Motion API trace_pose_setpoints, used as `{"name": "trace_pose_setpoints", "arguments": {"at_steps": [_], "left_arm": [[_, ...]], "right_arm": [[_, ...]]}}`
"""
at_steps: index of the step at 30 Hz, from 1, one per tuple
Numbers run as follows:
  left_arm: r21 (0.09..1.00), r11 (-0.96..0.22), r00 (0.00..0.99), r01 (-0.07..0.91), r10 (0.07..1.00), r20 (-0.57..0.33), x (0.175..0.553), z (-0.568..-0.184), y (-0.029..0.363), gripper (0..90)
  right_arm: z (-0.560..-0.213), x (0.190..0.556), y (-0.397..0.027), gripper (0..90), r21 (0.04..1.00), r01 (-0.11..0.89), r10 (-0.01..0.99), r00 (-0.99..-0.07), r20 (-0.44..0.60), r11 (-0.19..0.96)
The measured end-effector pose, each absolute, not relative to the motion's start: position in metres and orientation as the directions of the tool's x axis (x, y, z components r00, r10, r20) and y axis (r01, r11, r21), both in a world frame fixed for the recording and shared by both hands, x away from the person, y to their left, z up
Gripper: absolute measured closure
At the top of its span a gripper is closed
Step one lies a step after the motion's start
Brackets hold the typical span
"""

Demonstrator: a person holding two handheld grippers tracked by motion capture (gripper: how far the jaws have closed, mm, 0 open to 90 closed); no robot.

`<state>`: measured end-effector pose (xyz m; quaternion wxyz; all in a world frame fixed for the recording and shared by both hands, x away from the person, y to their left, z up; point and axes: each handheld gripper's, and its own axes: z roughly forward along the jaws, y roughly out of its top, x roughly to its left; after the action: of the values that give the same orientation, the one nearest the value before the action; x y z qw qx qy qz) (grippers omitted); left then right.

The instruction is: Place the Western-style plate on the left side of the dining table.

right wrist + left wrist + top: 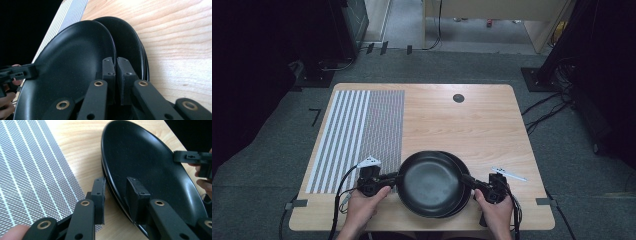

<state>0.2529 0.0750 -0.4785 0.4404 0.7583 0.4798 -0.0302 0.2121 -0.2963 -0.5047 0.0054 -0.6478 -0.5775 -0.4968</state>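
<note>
Top plate (430, 182) sits between both tongs: right tongs (474, 184) pinch its rim; left tongs (393, 180) straddle the opposite rim, spread, pads clear.

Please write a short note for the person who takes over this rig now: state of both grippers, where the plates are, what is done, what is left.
Left gripper: jaws straddle the top plate's near rim with a gap showing, so open, no grip.
Right gripper: shut on the top plate's opposite rim.
Plates: the top plate sits shifted off the lower plates, at the near edge of the table, right of the striped mat.
Done: top plate partly separated.
Left: probably close the left gripper, lift the plate away.
</note>
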Motion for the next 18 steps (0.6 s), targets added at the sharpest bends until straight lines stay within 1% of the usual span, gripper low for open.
{"name": "trace_pose_setpoints", "arguments": {"at_steps": [5,9,18], "left_arm": [[0.641,-0.175,0.553,0.747,0.698,-0.454,0.2516,-0.4792,0.072,70.5],[0.644,-0.185,0.559,0.743,0.7,-0.444,0.2513,-0.4781,0.0717,70.4],[0.642,-0.2,0.569,0.74,0.696,-0.439,0.2512,-0.4774,0.0722,70.1]], "right_arm": [[-0.5078,0.2125,-0.2948,84.7,0.535,0.765,0.724,-0.134,0.677,-0.359],[-0.511,0.2125,-0.2964,84.2,0.498,0.772,0.688,-0.112,0.717,-0.394],[-0.5149,0.2119,-0.2871,82.2,0.509,0.764,0.702,-0.105,0.704,-0.396]]}}
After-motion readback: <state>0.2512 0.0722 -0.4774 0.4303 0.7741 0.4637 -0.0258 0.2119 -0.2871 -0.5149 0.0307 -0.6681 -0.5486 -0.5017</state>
